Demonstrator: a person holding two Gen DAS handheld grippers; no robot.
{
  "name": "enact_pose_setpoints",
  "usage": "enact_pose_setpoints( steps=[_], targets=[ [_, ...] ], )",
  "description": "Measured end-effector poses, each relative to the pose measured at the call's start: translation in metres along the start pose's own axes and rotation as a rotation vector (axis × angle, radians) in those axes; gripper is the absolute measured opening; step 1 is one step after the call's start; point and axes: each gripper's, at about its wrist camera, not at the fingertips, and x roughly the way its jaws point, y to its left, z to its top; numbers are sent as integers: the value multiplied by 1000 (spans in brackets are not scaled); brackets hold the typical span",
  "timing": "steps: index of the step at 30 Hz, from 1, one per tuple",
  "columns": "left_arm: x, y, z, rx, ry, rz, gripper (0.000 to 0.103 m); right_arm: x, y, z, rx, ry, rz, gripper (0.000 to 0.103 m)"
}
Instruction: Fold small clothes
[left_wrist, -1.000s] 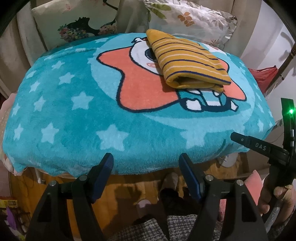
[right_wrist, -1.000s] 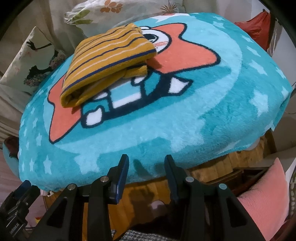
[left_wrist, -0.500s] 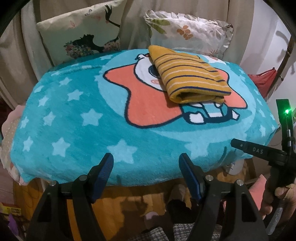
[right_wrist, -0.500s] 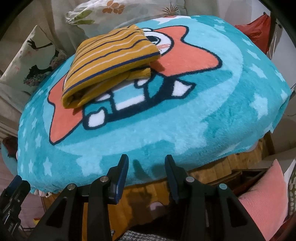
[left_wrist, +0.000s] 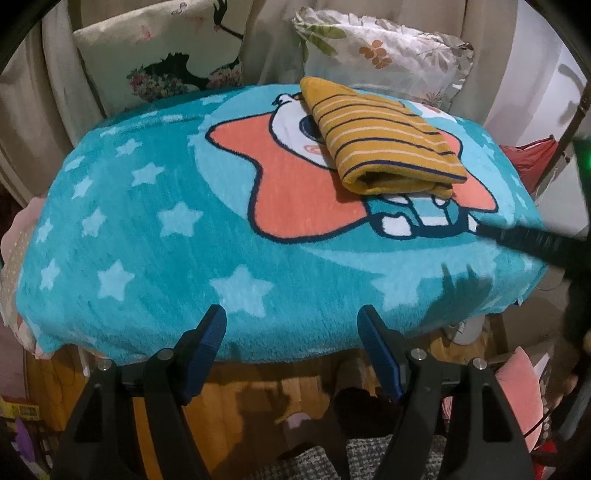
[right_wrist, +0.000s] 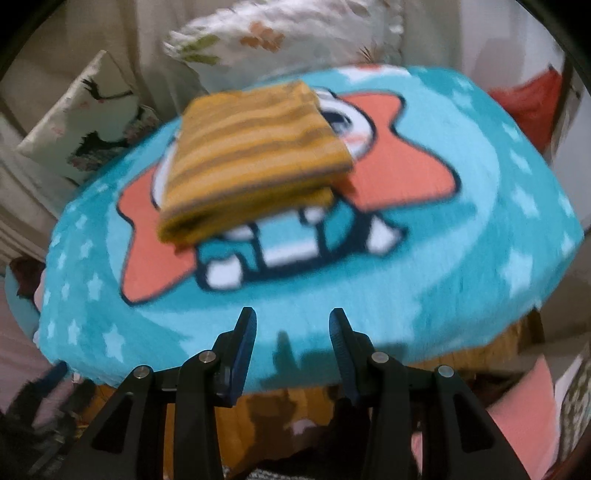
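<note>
A folded mustard-yellow garment with navy and pale stripes (left_wrist: 384, 144) lies on a teal star-patterned blanket (left_wrist: 155, 229), over its orange star cartoon. It also shows, blurred, in the right wrist view (right_wrist: 251, 158). My left gripper (left_wrist: 291, 328) is open and empty at the blanket's near edge, well short of the garment. My right gripper (right_wrist: 291, 328) is open and empty, also at the near edge; part of it shows blurred at the right of the left wrist view (left_wrist: 532, 242).
Two printed cushions (left_wrist: 166, 59) (left_wrist: 388, 55) lean against a beige backrest behind the blanket. A red cloth (left_wrist: 532, 162) lies far right. A wooden table edge (left_wrist: 258, 398) and a pink cushion (left_wrist: 521, 391) sit below the blanket.
Both grippers have pulled back and up from the blanket. The right one is swinging fast, blurring its view, and now crosses in front of the blanket's right side. The garment has not moved.
</note>
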Motion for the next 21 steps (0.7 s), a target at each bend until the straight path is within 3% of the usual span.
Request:
enact_pose_setpoints(
  steps=[5,9,15,21],
  targets=[
    [6,5,9,-41,8,28,73,0,6,50,0,-6,165,45],
    [15,12,24,-101,23,59,73,16,17,93,-14,48,327,45],
    [34,11,53,-208,47,81,73,64,51,142,-103,224,568,45],
    [48,5,74,-280,66,126,73,134,79,178,-146,393,652,45]
  ],
)
